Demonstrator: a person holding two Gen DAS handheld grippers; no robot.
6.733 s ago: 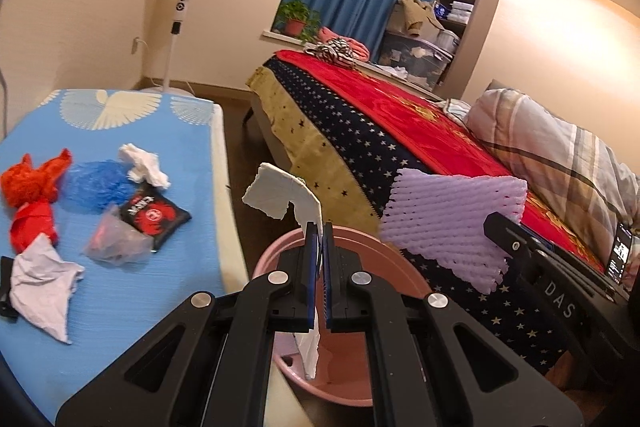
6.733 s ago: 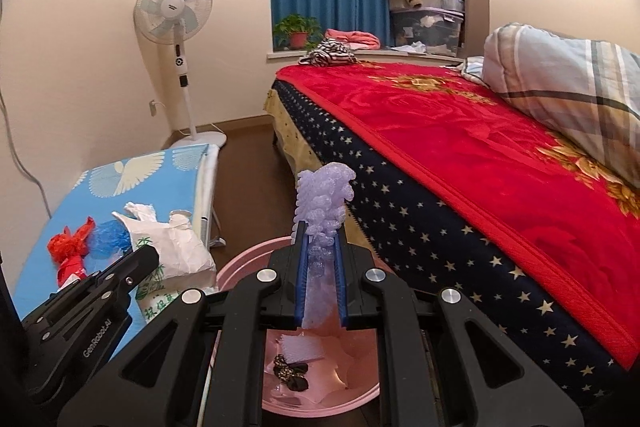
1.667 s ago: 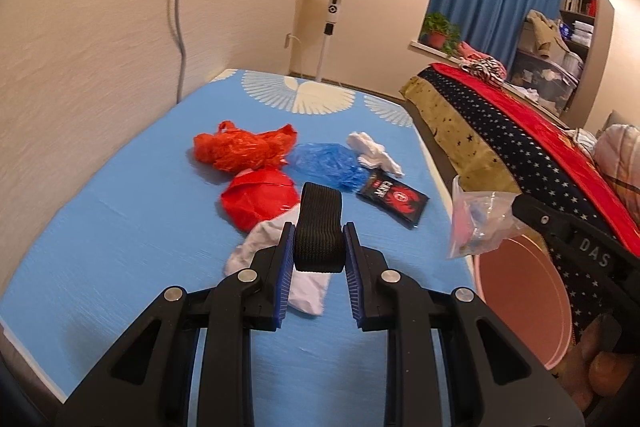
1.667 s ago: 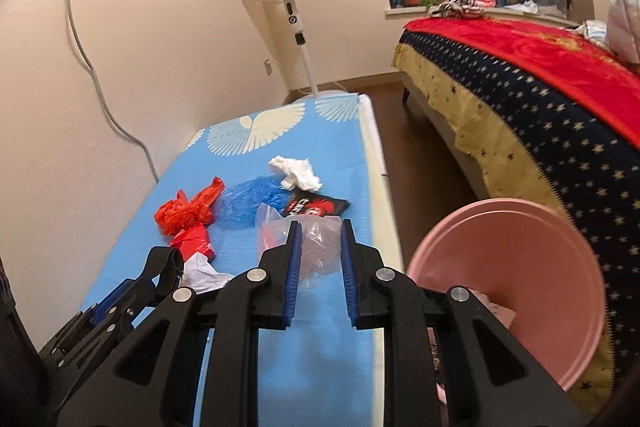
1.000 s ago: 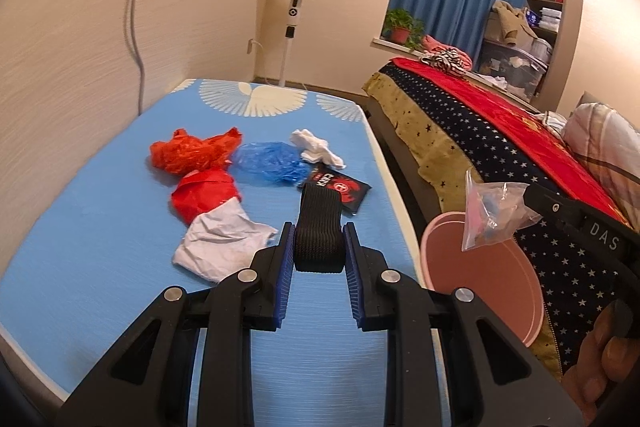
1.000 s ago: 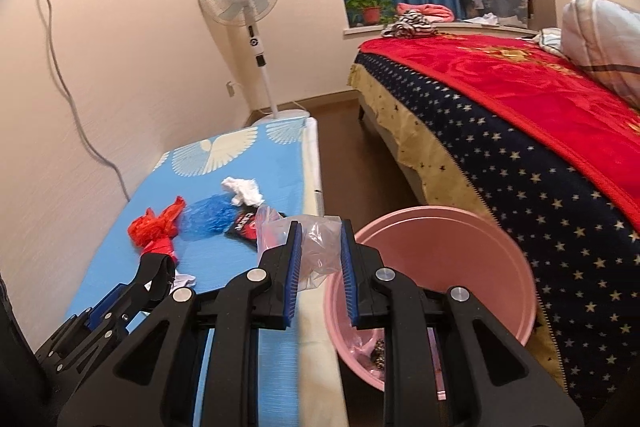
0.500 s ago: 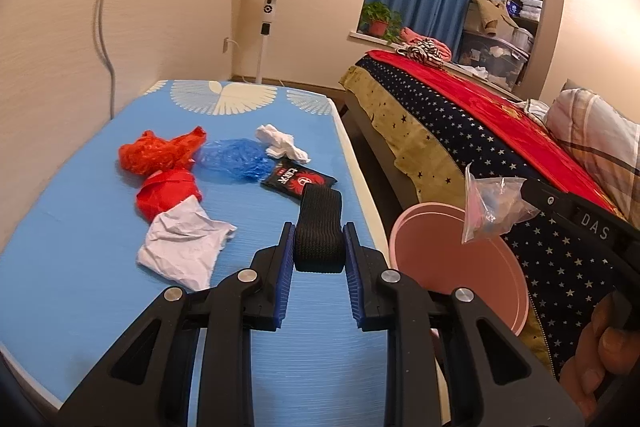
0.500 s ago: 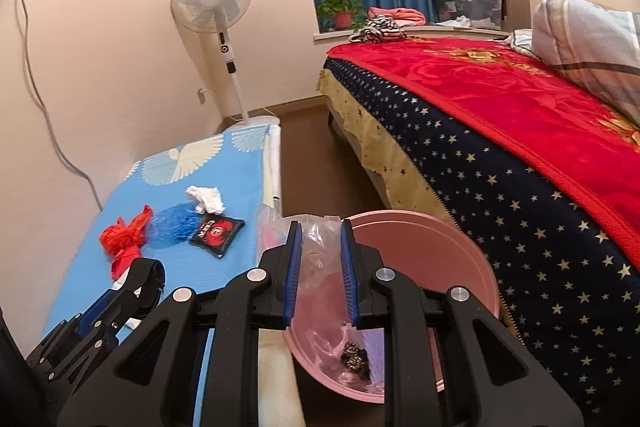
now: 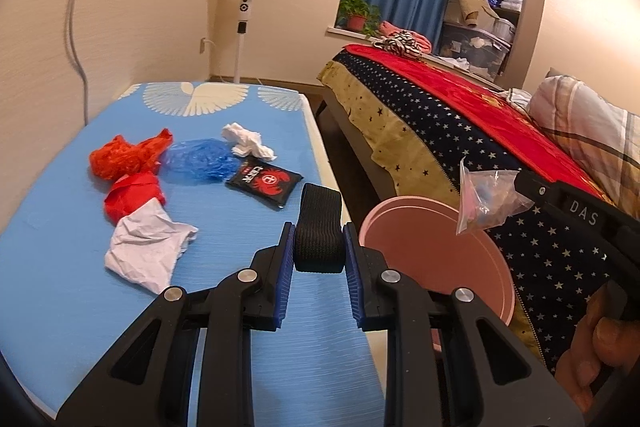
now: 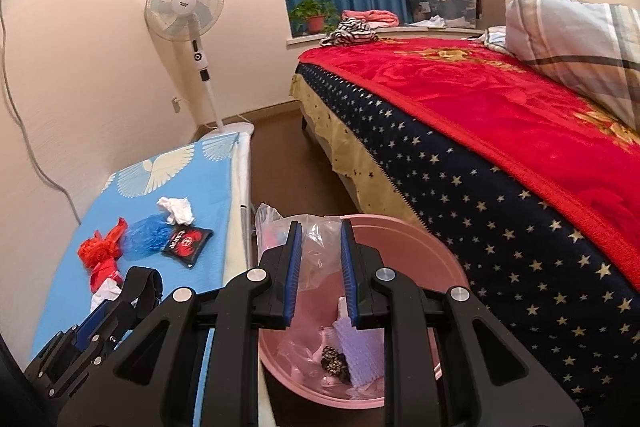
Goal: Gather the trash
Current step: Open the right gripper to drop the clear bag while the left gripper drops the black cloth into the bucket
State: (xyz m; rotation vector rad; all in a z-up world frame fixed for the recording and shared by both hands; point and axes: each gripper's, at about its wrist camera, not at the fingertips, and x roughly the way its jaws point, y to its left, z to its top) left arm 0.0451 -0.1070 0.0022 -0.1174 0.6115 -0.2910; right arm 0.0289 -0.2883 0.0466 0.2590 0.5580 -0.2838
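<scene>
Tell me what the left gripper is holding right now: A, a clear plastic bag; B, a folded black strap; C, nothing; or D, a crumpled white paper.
B: the left gripper is shut on a folded black strap, while the clear plastic bag sits in the right gripper.

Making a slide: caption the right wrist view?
Right gripper holds a clear plastic bag above the pink bin beside the blue table.

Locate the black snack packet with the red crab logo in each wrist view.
Left wrist: black snack packet lies centre-left on the blue mat, beyond the left gripper.
Right wrist: packet lies at left.
Shared landmark: white tissue wad just behind it.
</scene>
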